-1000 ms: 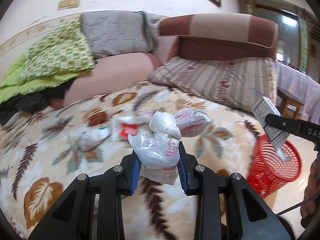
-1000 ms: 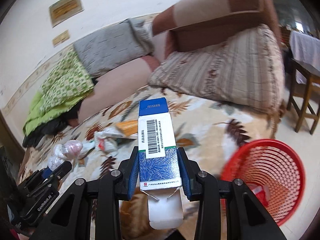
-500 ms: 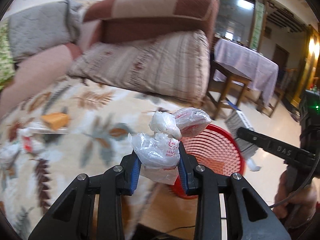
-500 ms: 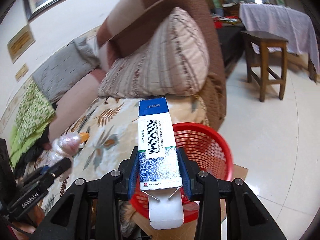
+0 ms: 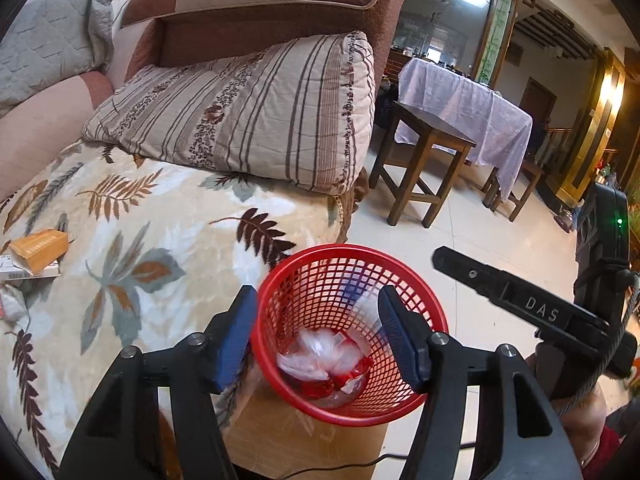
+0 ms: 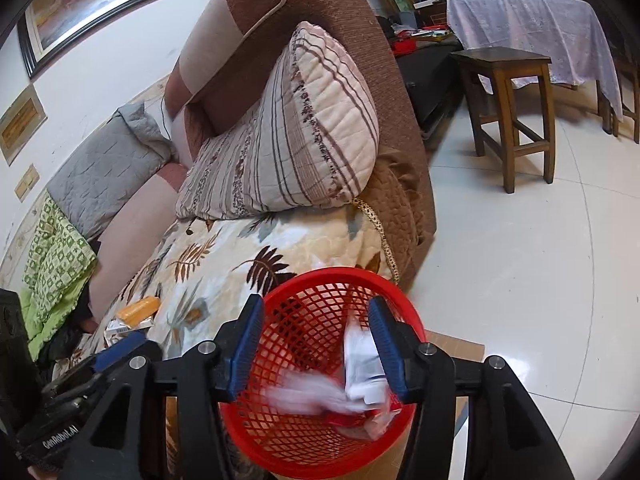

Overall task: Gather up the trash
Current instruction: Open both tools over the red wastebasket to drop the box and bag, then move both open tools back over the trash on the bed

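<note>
Jaws of both grippers, L (image 5: pixel 318 330) and R (image 6: pixel 316 346), spread wide, empty, directly over basket (image 5: pixel 432 320) for the drop. Bags (image 5: pixel 320 358) and box (image 6: pixel 360 364) lie inside, below jaws; orange box (image 5: pixel 38 250) on bed, far left, uncollected.

Brown sofa (image 5: pixel 256 12), striped pillow (image 5: pixel 248 116), wooden stool (image 5: pixel 424 160), tiled floor (image 6: pixel 520 272)
</note>
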`<control>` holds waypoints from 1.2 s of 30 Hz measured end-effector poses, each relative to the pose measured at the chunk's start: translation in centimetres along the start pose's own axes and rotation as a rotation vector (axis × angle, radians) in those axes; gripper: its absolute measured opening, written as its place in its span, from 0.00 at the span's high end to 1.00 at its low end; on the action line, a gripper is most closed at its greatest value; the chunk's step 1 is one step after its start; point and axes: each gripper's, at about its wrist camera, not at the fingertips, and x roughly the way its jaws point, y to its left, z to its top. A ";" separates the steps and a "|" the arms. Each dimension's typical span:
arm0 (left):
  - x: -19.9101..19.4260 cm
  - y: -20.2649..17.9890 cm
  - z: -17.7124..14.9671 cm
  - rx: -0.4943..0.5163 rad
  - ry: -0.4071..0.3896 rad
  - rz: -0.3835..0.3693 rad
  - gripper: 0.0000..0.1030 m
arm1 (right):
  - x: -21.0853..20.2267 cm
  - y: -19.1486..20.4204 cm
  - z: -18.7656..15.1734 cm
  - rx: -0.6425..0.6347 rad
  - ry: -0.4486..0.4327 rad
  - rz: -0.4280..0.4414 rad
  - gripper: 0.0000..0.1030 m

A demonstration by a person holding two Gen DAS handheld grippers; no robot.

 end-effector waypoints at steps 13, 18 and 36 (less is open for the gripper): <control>-6.7 8.6 -5.5 -0.093 0.002 0.149 0.39 | 2.1 10.0 -4.4 -0.211 0.140 0.138 0.36; -9.4 13.0 -8.0 -0.159 0.007 0.207 0.39 | 3.9 14.7 -6.7 -0.300 0.215 0.194 0.36; -19.6 32.5 -11.3 -0.514 -0.125 0.500 0.32 | 9.8 30.2 -8.6 -0.479 0.391 0.365 0.29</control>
